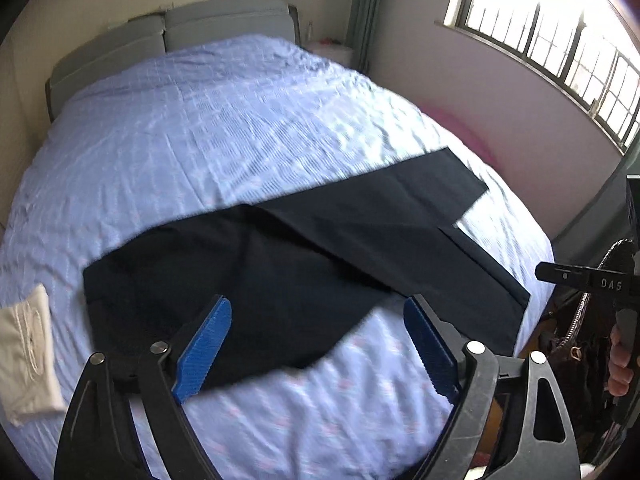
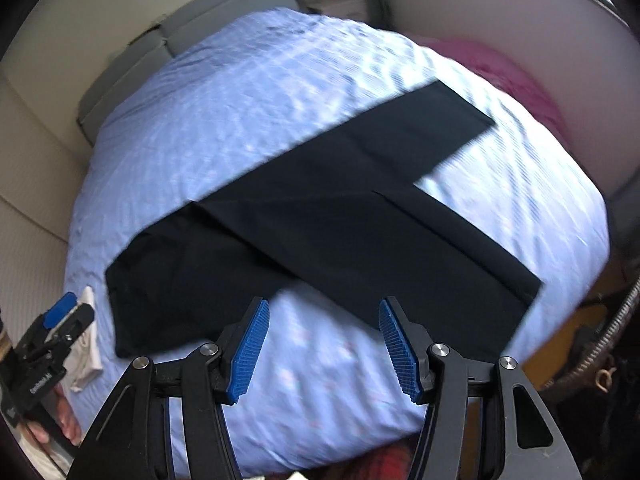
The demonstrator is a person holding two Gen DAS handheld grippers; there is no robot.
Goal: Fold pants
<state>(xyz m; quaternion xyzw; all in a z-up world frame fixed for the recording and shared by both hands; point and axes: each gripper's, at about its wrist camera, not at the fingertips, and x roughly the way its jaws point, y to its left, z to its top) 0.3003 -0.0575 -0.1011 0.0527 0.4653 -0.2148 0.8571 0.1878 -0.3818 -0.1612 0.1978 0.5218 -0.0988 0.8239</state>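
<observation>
Black pants [image 1: 256, 264] spread flat across the near half of a blue bedspread [image 1: 224, 128], long axis crosswise to both grippers: waist end toward the left, two legs fanning toward the right. Far leg [image 2: 384, 136] angled up and away toward the pink blanket [image 2: 508, 72]; near leg [image 2: 440, 256] running down to the right corner of the bed, hem close to the edge. Legs splayed apart in a V, not yet laid one on the other.

Left gripper [image 1: 316, 340] above the near edge of the waist section, jaws spread wide, nothing between the blue pads [image 1: 204, 348]. Right gripper [image 2: 324, 344] likewise wide and empty, over bare bedspread just short of the crotch and the near leg. No contact with cloth at either one.

Judged from the layout: left side better placed for the waistband, right side nearer the leg hems; likely first fold bringing one leg onto the other, so reach forward and outward to the right for a hem.

Nearby: a folded white cloth [image 1: 24, 352] on the bed just left of the waist, close but apart from the pants; grey headboard [image 1: 224, 20] far off; window [image 1: 552, 36] at the right. Nothing lying on the pants, nothing blocking the way. Some motion blur, fine detail of seams unclear.
</observation>
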